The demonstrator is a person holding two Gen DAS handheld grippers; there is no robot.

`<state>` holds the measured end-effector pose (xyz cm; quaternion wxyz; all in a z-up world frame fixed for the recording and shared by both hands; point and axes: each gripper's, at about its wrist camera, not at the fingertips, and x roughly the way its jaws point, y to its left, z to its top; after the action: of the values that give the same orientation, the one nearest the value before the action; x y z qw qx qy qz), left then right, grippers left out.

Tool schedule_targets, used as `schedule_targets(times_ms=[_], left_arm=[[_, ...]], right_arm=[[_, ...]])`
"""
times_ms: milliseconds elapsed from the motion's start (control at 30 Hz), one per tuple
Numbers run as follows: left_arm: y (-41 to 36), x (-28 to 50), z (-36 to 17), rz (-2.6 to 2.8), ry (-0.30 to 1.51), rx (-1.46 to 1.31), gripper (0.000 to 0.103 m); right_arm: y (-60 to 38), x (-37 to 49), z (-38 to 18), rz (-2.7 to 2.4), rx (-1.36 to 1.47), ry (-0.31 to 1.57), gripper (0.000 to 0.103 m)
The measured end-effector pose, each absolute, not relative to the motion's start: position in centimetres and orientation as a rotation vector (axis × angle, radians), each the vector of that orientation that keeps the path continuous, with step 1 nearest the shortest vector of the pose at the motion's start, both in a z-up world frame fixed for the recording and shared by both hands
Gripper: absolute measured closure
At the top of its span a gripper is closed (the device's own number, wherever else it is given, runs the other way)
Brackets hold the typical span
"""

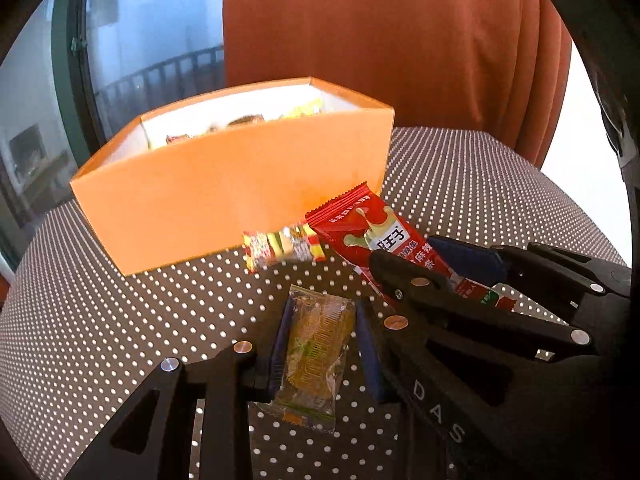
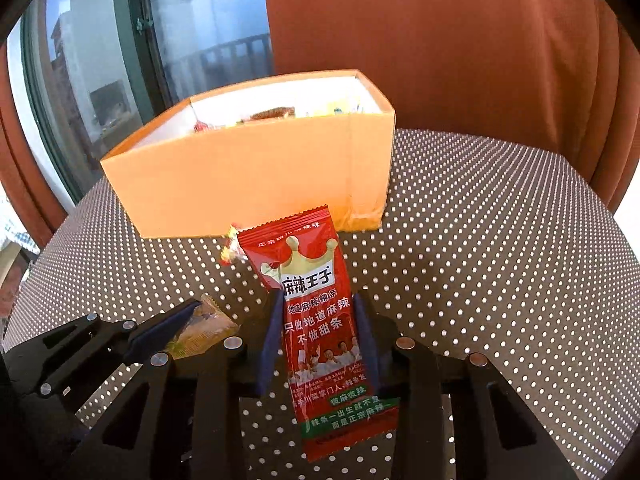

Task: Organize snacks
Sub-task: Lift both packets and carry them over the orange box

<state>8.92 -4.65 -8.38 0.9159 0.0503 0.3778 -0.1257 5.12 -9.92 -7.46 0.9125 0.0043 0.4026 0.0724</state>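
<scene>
Your right gripper (image 2: pixel 320 336) is clamped on the red packet (image 2: pixel 320 320), its length pointing at the orange box (image 2: pixel 248 184); your left gripper (image 1: pixel 320 344) pinches the yellow sweet (image 1: pixel 316 356) lengthwise.

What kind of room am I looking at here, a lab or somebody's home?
Most likely a home, perhaps a living or dining area. A table under a polka-dot cloth stands by a large window with rust-orange curtains, and an orange box of wrapped snacks sits on it.
</scene>
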Motion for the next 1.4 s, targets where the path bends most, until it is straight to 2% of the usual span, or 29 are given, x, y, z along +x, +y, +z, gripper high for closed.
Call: schedule_targets(times_ms=[700, 1400], left_arm=[[-3.7, 9.7, -0.8, -0.229, 0.577, 0.116, 0.072], [-0.6, 14.0, 5.3, -0.153, 0.409, 0.094, 0.072]], right_arm=[[-7.5, 6.8, -0.2, 0.179, 0.015, 0.62, 0.065], [-5.1, 11.2, 5.4, 0.213, 0.002, 0.449, 0.065]])
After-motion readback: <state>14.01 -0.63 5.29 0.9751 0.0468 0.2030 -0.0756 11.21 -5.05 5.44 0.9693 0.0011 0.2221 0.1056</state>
